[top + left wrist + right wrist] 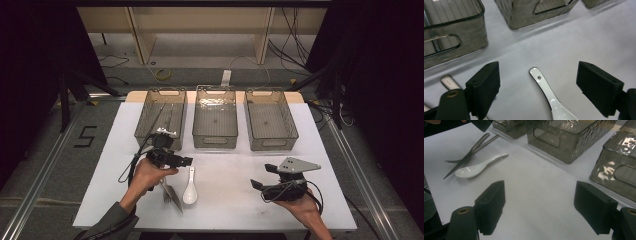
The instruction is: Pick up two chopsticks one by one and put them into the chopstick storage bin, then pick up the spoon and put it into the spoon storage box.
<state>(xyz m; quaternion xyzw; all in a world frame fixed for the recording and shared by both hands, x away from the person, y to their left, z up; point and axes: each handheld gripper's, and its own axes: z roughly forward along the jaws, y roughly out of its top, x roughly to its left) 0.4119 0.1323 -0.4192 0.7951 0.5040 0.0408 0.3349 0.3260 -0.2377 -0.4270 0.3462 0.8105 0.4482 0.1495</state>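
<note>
A white ceramic spoon [190, 187] lies on the white table, bowl toward the front edge. In the left gripper view its handle [544, 86] rests on the table between my open jaws. My left gripper [182, 161] hovers just above and behind the spoon, open [537, 71], touching nothing. A metal knife and fork [171, 195] lie crossed just left of the spoon. My right gripper [263, 176] is held over the table's front right, open [540, 188], with bare table between its jaws. It sees the spoon [479, 167] and the metal cutlery [469, 155] farther off.
Three clear grey bins stand in a row at the back: left [161, 119], middle [215, 117], right [270, 120]. The left bin holds a metal utensil [434, 45]. A metal handle [449, 82] lies by my left jaw. The table's front edge [215, 227] is near.
</note>
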